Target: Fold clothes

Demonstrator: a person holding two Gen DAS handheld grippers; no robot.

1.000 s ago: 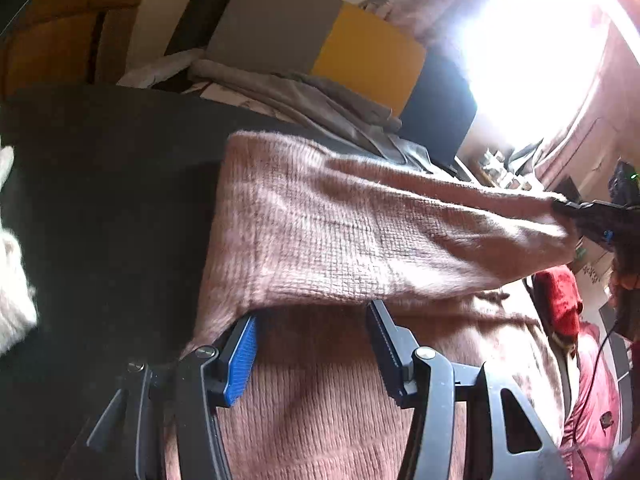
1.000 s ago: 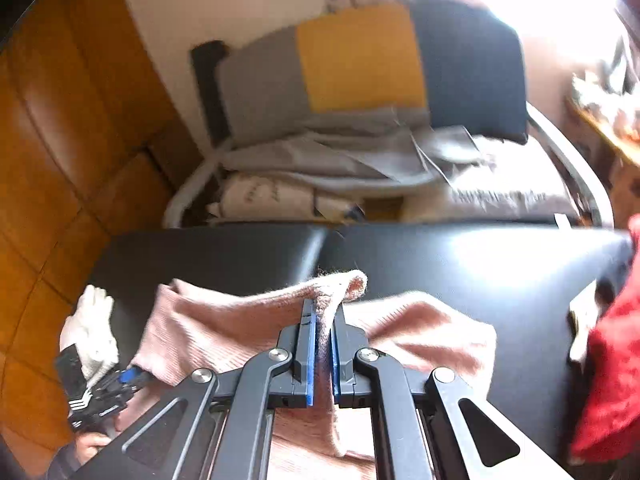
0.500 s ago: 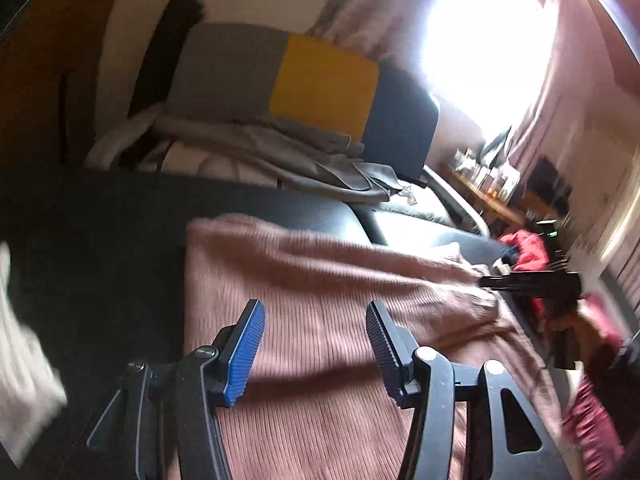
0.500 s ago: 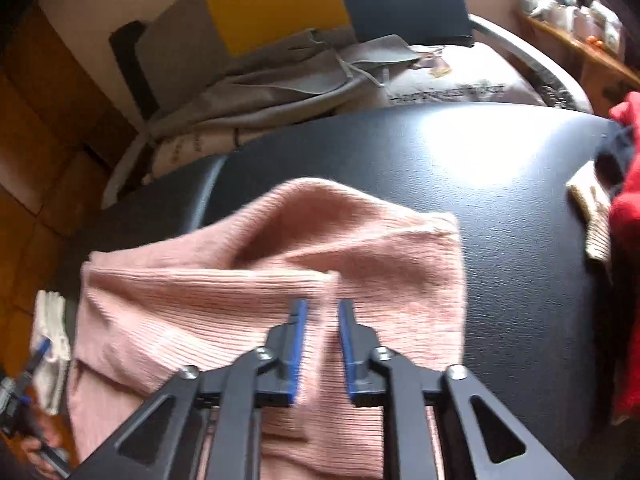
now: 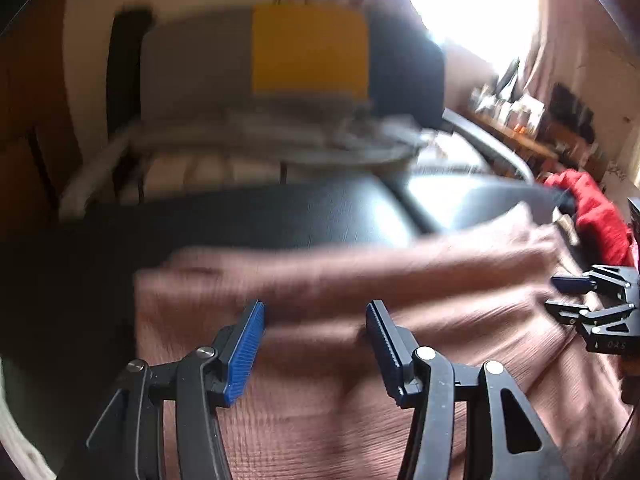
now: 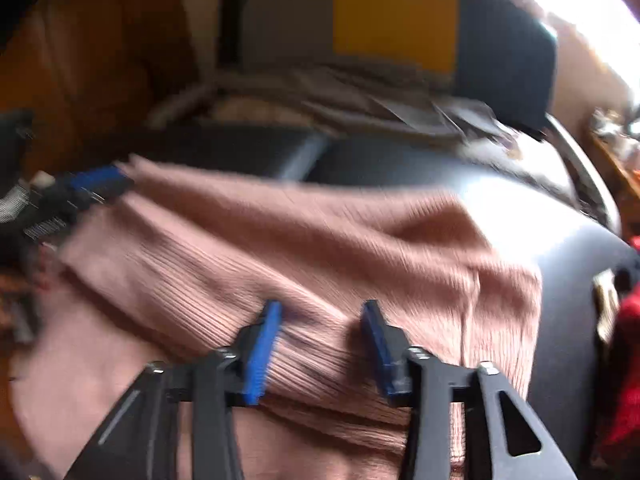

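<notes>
Right wrist view: the right gripper (image 6: 320, 320) has let go of the pink sweater (image 6: 320, 248). A second ago its pads were clamped tight on a raised peak of the knit; now the jaws are opening, the blue pads stand apart over the cloth and nothing is pinched between them. The lifted part has come down and lies as a folded layer across the rest of the garment, its edge running slantwise just ahead of the pads. I judge that one fold has been laid and released, so what remains is to smooth it or take a fresh edge for the next fold.

In the left wrist view the left gripper (image 5: 314, 320) hovers over the sweater with its jaws apart, much as wide as a second ago, holding nothing; the view has swung since then (the blur is heavy, so fine detail is lost). The right gripper shows at that picture's right edge, low over the cloth.

The sweater lies on the black table (image 6: 520, 200), covering most of its near side. It is a ribbed knit, soft and thick, and it drapes in rounded rolls, not sharp creases; such cloth will likely slump and need pressing flat. The table top is smooth and glossy, catching window glare. Behind it stands a chair (image 6: 396, 20) with grey, yellow and dark panels and grey cloth heaped on its seat. A red garment (image 5: 592, 212) lies at the table's right end
</notes>
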